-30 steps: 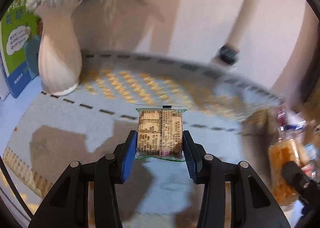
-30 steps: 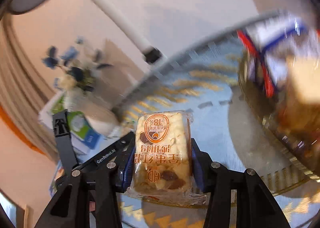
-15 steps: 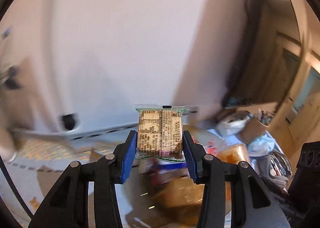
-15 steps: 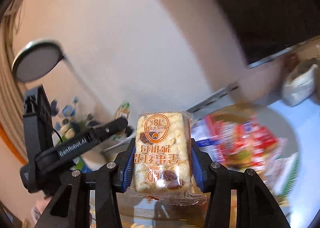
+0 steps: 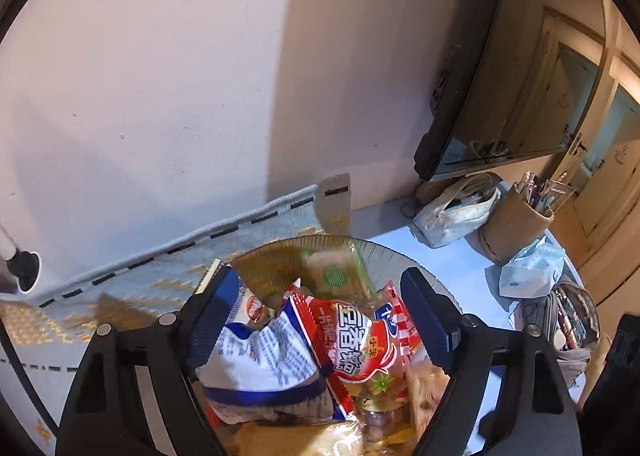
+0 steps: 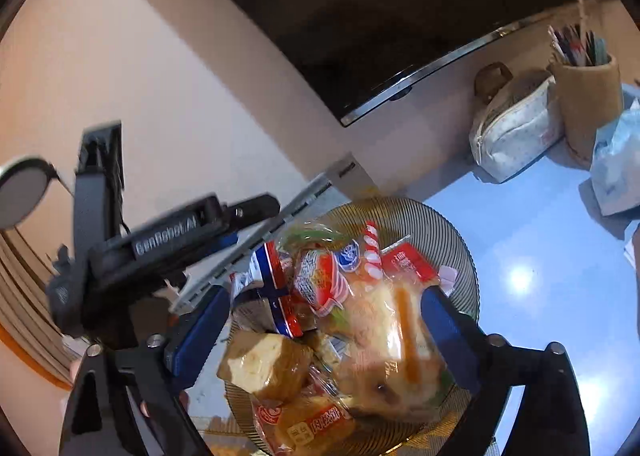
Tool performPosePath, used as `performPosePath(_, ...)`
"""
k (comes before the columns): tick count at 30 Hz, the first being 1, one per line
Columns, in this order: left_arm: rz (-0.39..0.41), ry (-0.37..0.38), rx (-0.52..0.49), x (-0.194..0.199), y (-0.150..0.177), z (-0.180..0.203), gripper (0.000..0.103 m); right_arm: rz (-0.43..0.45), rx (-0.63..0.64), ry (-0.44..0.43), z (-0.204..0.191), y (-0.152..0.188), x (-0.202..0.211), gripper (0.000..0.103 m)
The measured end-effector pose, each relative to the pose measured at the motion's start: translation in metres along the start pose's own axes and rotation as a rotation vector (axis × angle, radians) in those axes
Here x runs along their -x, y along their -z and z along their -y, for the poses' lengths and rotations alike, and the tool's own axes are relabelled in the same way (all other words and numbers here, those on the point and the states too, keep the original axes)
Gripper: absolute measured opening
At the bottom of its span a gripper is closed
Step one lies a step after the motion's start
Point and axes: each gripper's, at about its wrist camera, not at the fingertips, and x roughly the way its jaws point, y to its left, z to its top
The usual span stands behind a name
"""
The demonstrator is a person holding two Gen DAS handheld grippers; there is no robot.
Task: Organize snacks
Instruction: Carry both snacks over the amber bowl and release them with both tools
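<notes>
Glass, ribbed and amber-tinted, is what I see under both grippers: a round snack plate (image 6: 460, 240) piled with packets on the light blue table (image 6: 532, 240). My left gripper (image 5: 320, 320) has just been opening; its blue-padded jaws now stand spread with nothing pinched between them. Beyond its tips a blurred green-printed biscuit packet (image 5: 334, 276) sits at the far side of the plate, clear of both pads. Nearer lie a red snack bag (image 5: 356, 344) and a blue and white bag (image 5: 260, 364), overlapping.

My right gripper (image 6: 324, 320) has also just been opening and is spread wide. Between its jaws, but not pressed by them, a blurred clear-wrapped nougat packet (image 6: 384, 340) lies on top of the pile. To its left rests a wrapped brown cake (image 6: 264, 364), and at the near edge an orange-labelled packet (image 6: 312, 424). In the right view the left gripper (image 6: 224, 216) shows at the left, reaching toward the plate's far rim.

A patterned blue placemat (image 5: 132, 288) lies left of the plate. Far right stand a brown pen holder (image 6: 588, 96) and a white zip pouch (image 6: 516, 132), below a dark monitor (image 6: 384, 16).
</notes>
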Motion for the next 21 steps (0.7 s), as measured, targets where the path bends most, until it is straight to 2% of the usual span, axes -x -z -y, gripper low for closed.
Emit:
performPosePath(3, 0.011, -0.018, 0.009, 0.007, 0.003, -0.005, 0.091, -0.001, 0.02, 0.02, -0.002, -0.002, 0.0, 0.096)
performPosePath(8, 0.022, -0.065, 0.065, 0.031, 0.014, -0.022, 0.091, -0.022, 0.051, 0.037, -0.012, -0.004, -0.003, 0.096)
performPosePath(11, 0.032, -0.164, 0.108, 0.051, 0.032, -0.033, 0.092, -0.072, 0.11, 0.075, -0.025, -0.004, -0.003, 0.096)
performPosePath(16, 0.048, -0.348, 0.119, 0.08, 0.075, -0.046, 0.092, -0.171, 0.303, 0.213, -0.055, 0.01, -0.005, 0.097)
performPosePath(21, 0.006, -0.404, 0.142, 0.085, 0.115, -0.056, 0.092, -0.239, 0.457, 0.292, -0.076, 0.04, -0.016, 0.097)
